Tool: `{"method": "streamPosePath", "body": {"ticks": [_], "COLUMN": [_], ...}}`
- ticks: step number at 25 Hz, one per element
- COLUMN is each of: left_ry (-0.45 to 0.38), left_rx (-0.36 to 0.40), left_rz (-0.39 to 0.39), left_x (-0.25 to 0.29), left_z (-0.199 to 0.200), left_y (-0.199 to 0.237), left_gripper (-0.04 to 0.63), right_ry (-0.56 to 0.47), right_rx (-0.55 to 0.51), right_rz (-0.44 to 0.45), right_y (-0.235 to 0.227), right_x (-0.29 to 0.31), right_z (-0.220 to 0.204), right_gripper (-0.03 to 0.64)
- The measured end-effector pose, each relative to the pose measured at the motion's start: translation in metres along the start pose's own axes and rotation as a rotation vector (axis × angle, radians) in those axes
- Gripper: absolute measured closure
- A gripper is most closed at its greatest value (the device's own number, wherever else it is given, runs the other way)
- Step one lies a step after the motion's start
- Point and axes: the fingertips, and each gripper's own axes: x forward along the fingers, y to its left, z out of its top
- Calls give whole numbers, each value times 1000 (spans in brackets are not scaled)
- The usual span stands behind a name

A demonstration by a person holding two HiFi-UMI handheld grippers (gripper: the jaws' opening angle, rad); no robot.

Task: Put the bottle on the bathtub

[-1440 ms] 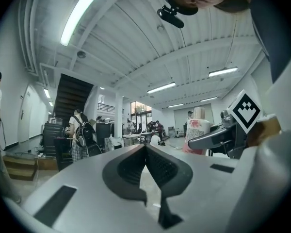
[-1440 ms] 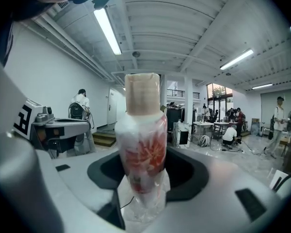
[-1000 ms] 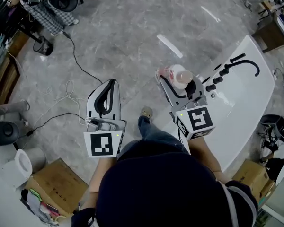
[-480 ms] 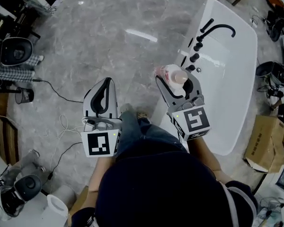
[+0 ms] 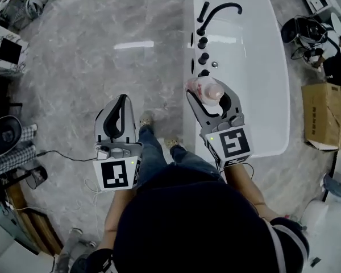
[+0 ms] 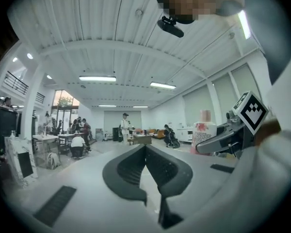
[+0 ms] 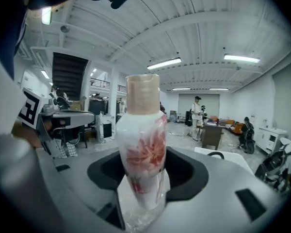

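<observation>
A white bottle (image 5: 209,90) with a red flower print and a beige cap stands upright between the jaws of my right gripper (image 5: 209,94), which is shut on its lower body. In the head view this bottle hangs over the near left rim of the white bathtub (image 5: 261,56), just short of the black faucet (image 5: 219,9) and its row of black knobs (image 5: 203,42). The right gripper view has the bottle (image 7: 143,144) filling the middle, pinched low down in my right gripper (image 7: 144,171). My left gripper (image 5: 120,99) is shut and empty over the floor left of the tub; its own view shows its tips (image 6: 145,147) meeting and the bottle (image 6: 203,130) off to the right.
A grey marble floor (image 5: 102,56) lies left of the tub. A cardboard box (image 5: 321,115) and dark gear (image 5: 307,30) sit to the tub's right. A cable (image 5: 57,155) and furniture (image 5: 5,135) are at the left edge. The person's shoes (image 5: 146,118) are below the grippers.
The whole view has swung round: the bathtub moved from the far right to straight ahead of the right gripper. Both grippers travelled along, the bottle still held upright and the left still shut.
</observation>
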Motion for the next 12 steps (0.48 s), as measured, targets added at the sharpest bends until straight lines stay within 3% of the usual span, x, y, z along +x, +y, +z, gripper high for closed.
{"method": "streamPosePath", "body": {"ticks": [2,6,12], "left_ry": [-29,0,-30], "left_rx": [6,3,3], "left_rz": [-73,-182,-306], "left_x": [28,72,114], "left_z": [4,2,1], "left_y": [9,25,51], "left_gripper": [571,571,571], "right_ry": [11,27,47], "right_rx": [14,52,78], "right_rz": [-61,-178,-318], "right_y": [-11,-29,-38], "right_x": [12,30,54], "right_z": [2,7,14], "right_gripper": [373,373,373]}}
